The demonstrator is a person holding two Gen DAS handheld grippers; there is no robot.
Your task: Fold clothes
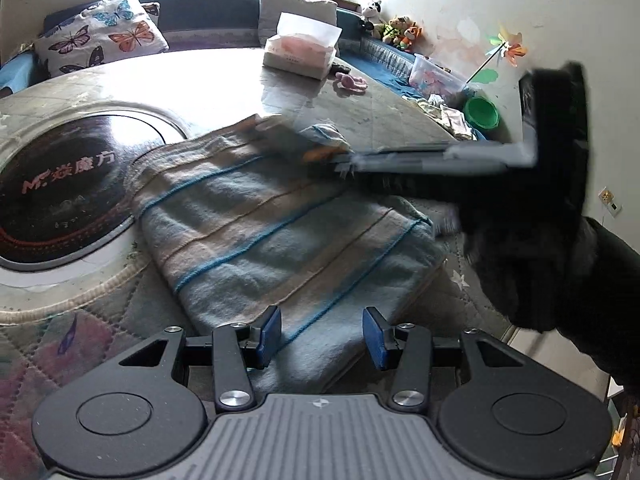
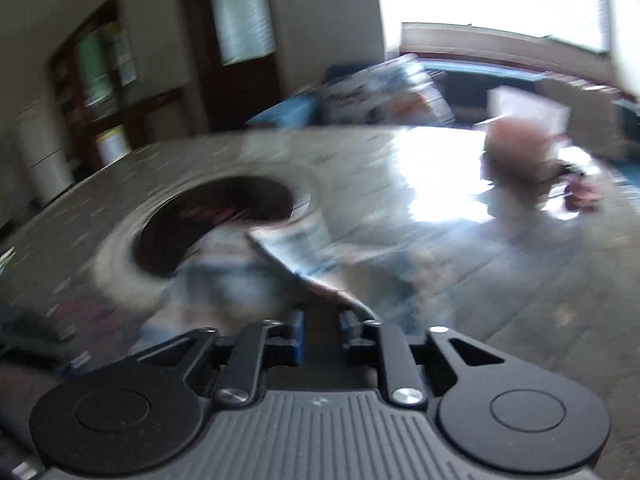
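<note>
One striped cloth lies on the desk, just beside the one round dark cooktop set into it. Beyond the cloth stand one tissue box and one pink toy. Behind them are two cushions, three stuffed animals, one green bowl, one pinwheel. Two grippers show.

Motion blur smears the right wrist view, so whether the right gripper pinches the striped cloth is unclear.

Grey-beige cloth, blue stripes, perhaps tan
</note>
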